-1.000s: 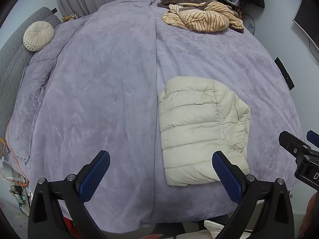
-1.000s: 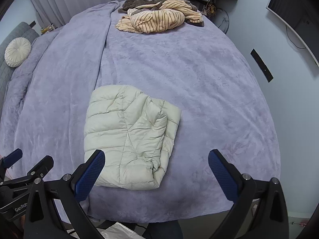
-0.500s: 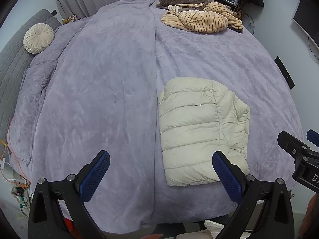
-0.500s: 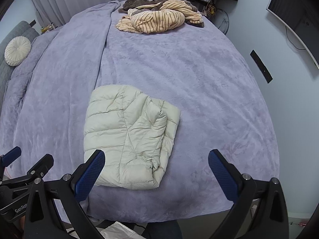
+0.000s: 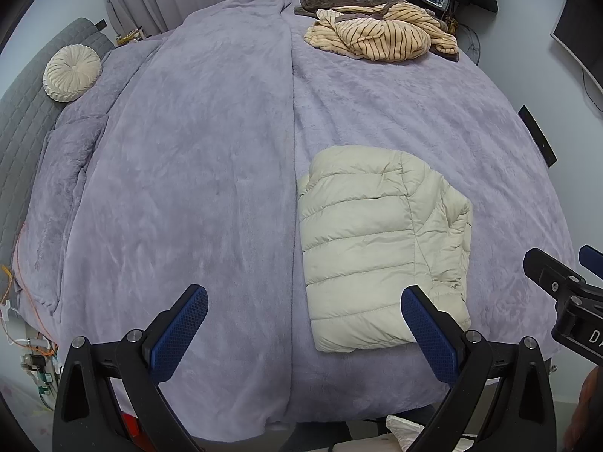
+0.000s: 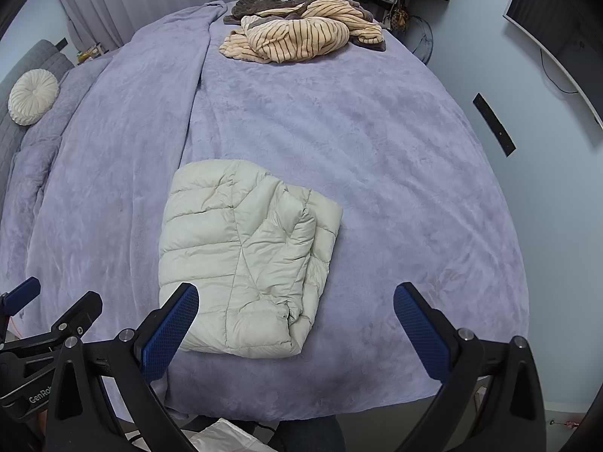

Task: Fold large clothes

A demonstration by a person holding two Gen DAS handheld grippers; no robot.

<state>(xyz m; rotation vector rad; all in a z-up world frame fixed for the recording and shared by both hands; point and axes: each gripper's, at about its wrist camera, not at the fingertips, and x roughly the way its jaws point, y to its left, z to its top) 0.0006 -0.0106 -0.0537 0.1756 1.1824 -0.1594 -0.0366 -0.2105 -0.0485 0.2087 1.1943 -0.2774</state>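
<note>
A cream quilted puffer jacket (image 5: 380, 248) (image 6: 248, 260) lies folded into a compact rectangle near the front edge of the bed. My left gripper (image 5: 305, 331) hovers open above the bed's front edge, its right finger level with the jacket's near right corner. My right gripper (image 6: 296, 333) is open too, with its left finger over the jacket's near left corner. Neither holds anything. The right gripper's body shows at the right edge of the left wrist view.
A lilac plush blanket (image 5: 188, 173) (image 6: 395, 173) covers the whole bed. A heap of striped tan and brown clothes (image 5: 380, 34) (image 6: 301, 34) sits at the far end. A round cream cushion (image 5: 71, 73) (image 6: 33, 96) rests by the grey headboard (image 5: 22, 128) on the left.
Both grippers have drifted slightly; the jacket and the rest of the bed lie unchanged.
</note>
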